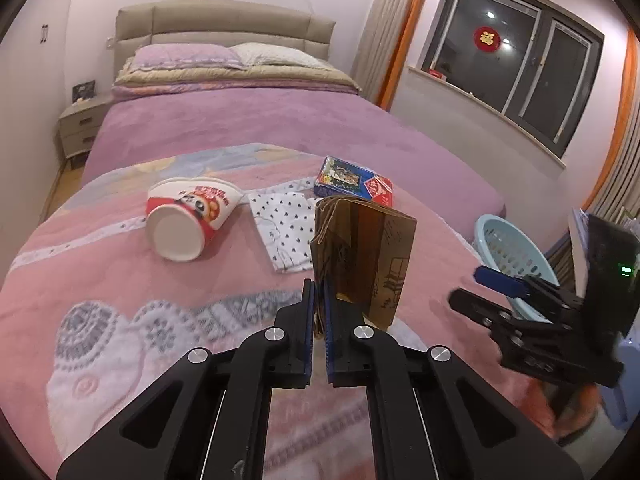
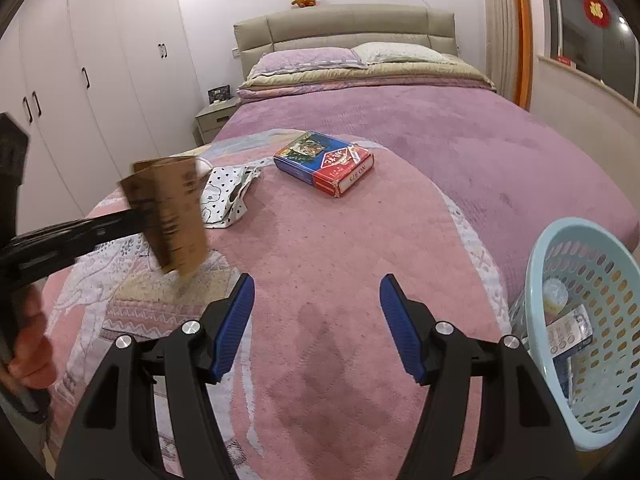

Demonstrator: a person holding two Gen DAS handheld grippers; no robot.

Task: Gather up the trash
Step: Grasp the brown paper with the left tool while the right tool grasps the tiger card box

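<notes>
The bed (image 2: 460, 148) carries most of what is left. The blue basket (image 2: 560, 280) beside it already holds a few wrappers, so the job looks partly done. A tipped noodle cup (image 1: 184, 220), a spotted wrapper (image 1: 284, 232) and a red-and-blue box (image 2: 324, 162) lie uncollected on the blanket. The left tongs (image 1: 319, 300) pinch a folded brown cardboard piece (image 1: 372, 256), lifted but not yet binned. The right tongs (image 2: 316, 312) stand spread, holding nothing.

Bed (image 2: 460, 152): cup (image 1: 188, 216), spotted wrapper (image 1: 284, 228), box (image 2: 324, 162).
</notes>
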